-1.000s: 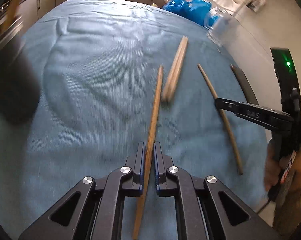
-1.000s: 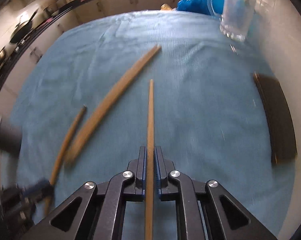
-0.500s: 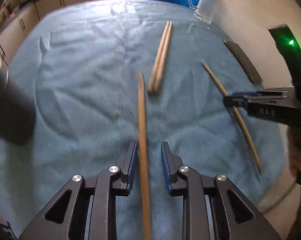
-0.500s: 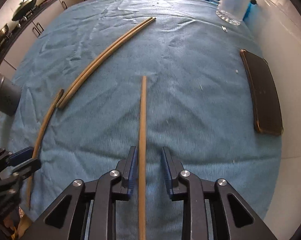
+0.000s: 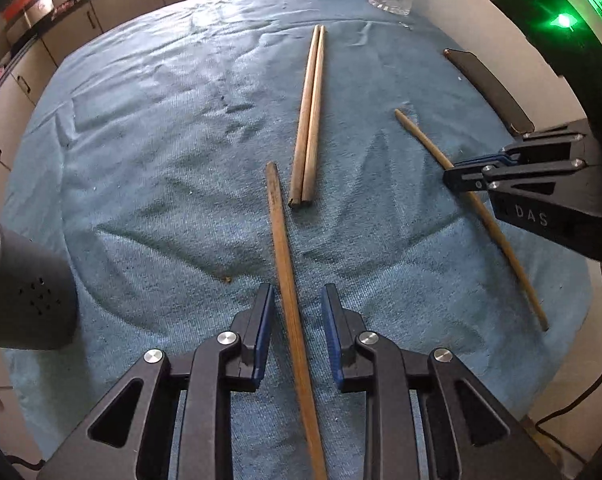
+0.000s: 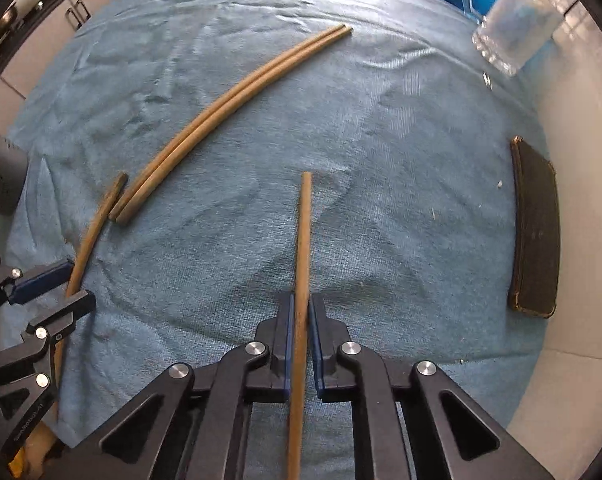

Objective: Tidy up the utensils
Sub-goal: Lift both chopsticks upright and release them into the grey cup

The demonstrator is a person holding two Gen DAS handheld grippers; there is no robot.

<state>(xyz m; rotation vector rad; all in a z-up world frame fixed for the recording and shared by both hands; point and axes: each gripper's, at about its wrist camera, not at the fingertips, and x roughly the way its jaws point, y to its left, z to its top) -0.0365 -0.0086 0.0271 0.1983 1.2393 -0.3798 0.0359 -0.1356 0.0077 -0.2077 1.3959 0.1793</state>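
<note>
- Chopsticks lie scattered on a blue towel [image 5: 141, 160]: a matched pair [image 5: 309, 120] rests side by side near the middle, and two singles lie apart from it.
- One single chopstick [image 5: 285, 264] runs between the fingers of the left gripper [image 5: 297, 332]; the jaws stand apart with a gap on each side of it, so it is not gripped.
- The other single chopstick [image 6: 303, 264] is clamped in the right gripper [image 6: 299, 332], the blue pads pressing both its sides; its tip points toward the far edge of the towel.
- A dark cylindrical holder [image 5: 21, 288] stands at the left edge of the towel, and a glass mug [image 6: 517, 28] sits at the far corner.
- The step in hand looks like bringing the two singles together as a second pair.
- To do it well, the left jaws should likely centre on the stick and close squarely before any lift, so it does not roll on the soft pile.
- The right grip sits near one end, so the long free end may droop; carrying it low and level would help.
- Laying both sticks parallel, ends aligned like the finished pair, would keep the set tidy.
</note>
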